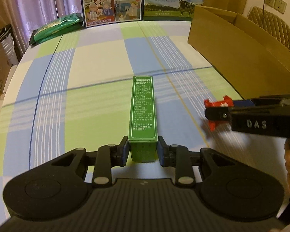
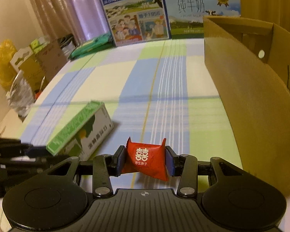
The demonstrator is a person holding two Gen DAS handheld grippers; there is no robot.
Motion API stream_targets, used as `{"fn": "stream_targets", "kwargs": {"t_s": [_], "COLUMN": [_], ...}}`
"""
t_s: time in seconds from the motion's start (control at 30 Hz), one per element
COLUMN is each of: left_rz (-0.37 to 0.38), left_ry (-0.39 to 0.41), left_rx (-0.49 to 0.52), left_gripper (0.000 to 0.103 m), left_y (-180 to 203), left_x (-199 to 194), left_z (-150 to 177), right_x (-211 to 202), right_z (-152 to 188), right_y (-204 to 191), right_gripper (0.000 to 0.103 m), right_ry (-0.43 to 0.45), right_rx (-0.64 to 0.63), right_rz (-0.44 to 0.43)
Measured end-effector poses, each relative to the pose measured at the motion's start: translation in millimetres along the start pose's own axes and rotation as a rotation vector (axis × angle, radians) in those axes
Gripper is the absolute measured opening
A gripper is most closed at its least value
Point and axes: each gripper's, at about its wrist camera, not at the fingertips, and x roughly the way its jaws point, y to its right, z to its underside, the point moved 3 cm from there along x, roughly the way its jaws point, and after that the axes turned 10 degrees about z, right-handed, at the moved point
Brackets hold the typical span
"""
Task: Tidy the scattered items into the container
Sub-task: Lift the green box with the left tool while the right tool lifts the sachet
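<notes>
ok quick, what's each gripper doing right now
Left gripper: closed on the long green cardboard box.
Right gripper: closed on the small red foil-wrapped candy packet.

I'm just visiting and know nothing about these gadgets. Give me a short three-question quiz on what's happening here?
1. True or false: the left gripper is empty.
2. What does the right gripper hold? A) a spoon B) a red candy packet C) a cup
3. Fill in: the open cardboard box stands to the ____ of both grippers.

Key:
1. False; it clamps one end of a long green box.
2. B
3. right
</notes>
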Motion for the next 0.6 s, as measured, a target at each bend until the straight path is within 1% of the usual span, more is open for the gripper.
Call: {"fn": "stream_targets", "kwargs": {"t_s": [0.03, 0.07, 0.17, 0.2, 0.27, 0.3, 0.33, 0.6], "left_rz": [0.005, 0.010, 0.014, 0.016, 0.020, 0.022, 0.026, 0.029], "left_ry": [-0.001, 0.000, 0.030, 0.036, 0.049, 0.050, 0.048, 0.037], "left_rx": [-0.004, -0.003, -0.009, -0.015, -0.023, -0.025, -0.026, -0.023], "left_gripper": [0.031, 0.041, 0.050, 0.052, 0.056, 0.056, 0.056, 0.062], "left_y": [-1, -1, -4, -5, -6, -6, -6, -5], "left_x": [-1, -1, -4, -5, -4, -4, -2, 14], "left_z": [2, 2, -1, -2, -4, -5, -5, -11], "right_x": [-1, -1, 4, 6, 8, 8, 8, 9], "right_z": [6, 11, 22, 25, 29, 30, 31, 35], "right_y": [-2, -2, -5, -5, -3, -2, -2, -9], "right_gripper": [0.040, 0.040, 0.040, 0.042, 0.048, 0.057, 0.064, 0.065], "right_ry": [-0.012, -0.022, -0.050, -0.054, -0.050, -0.046, -0.041, -0.012], "right_rx": [-0.010, -0.016, -0.041, -0.047, -0.049, -0.048, -0.049, -0.082], "right_rz": [-0.001, -0.002, 0.003, 0.010, 0.017, 0.022, 0.032, 0.073]}}
